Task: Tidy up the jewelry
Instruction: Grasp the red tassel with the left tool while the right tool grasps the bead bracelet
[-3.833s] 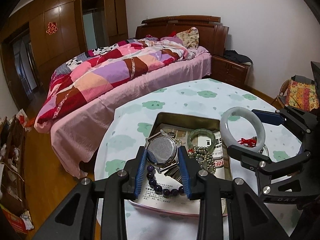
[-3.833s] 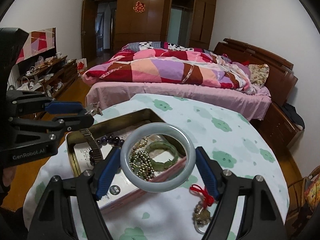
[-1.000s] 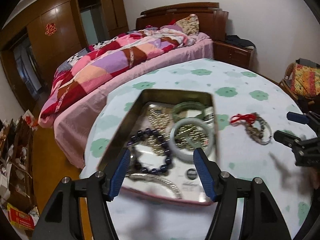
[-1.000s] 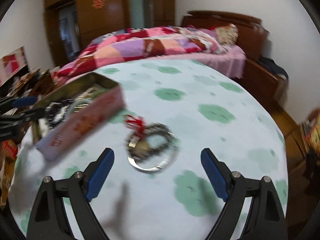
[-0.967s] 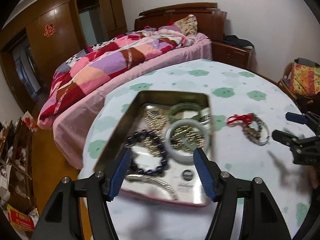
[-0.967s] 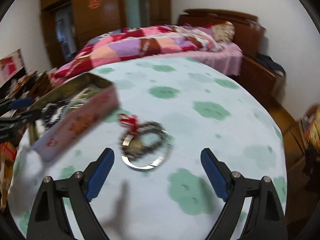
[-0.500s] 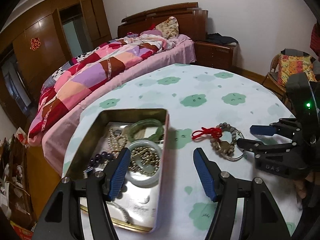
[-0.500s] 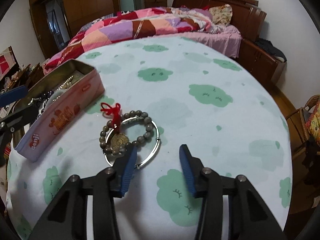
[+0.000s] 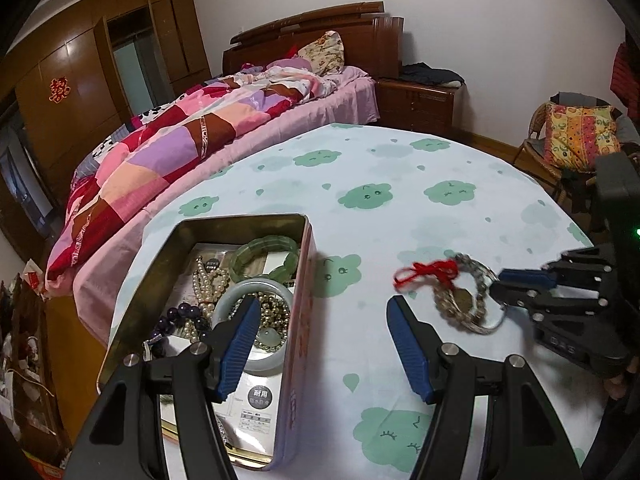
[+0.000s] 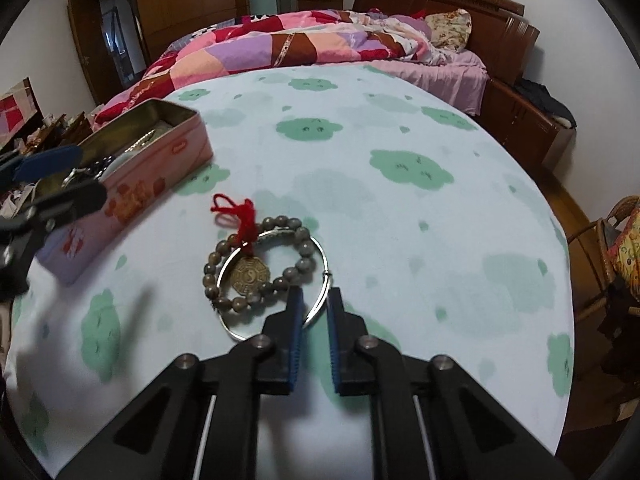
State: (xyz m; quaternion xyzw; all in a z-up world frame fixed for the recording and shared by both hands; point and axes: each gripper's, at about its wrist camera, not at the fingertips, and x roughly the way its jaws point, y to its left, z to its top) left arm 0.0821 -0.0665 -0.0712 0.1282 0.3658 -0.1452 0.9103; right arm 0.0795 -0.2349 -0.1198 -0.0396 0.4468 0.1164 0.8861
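A pink tin (image 9: 298, 344) (image 10: 132, 196) on the round table holds a pale jade bangle (image 9: 224, 308), a green bangle (image 9: 256, 250), pearls and purple beads. A silver bangle (image 10: 318, 300) lies on the cloth with a grey bead bracelet (image 10: 224, 300), a brass coin charm (image 10: 248, 276) and a red tassel (image 10: 240, 212); the pile also shows in the left wrist view (image 9: 460, 300). My right gripper (image 10: 314, 300) (image 9: 500, 284) has its jaws nearly closed around the silver bangle's near rim. My left gripper (image 9: 320, 312) is open and empty over the tin's right wall.
The table wears a white cloth with green clouds (image 10: 400, 168). A bed with a patchwork quilt (image 9: 180, 140) stands behind it. A wicker chair with a cushion (image 9: 576, 136) is at the right, cluttered shelves at the left.
My right gripper has dropped to the pile on the cloth and narrowed its jaws around the silver bangle. My left gripper has shifted right, off the tin's middle, staying open.
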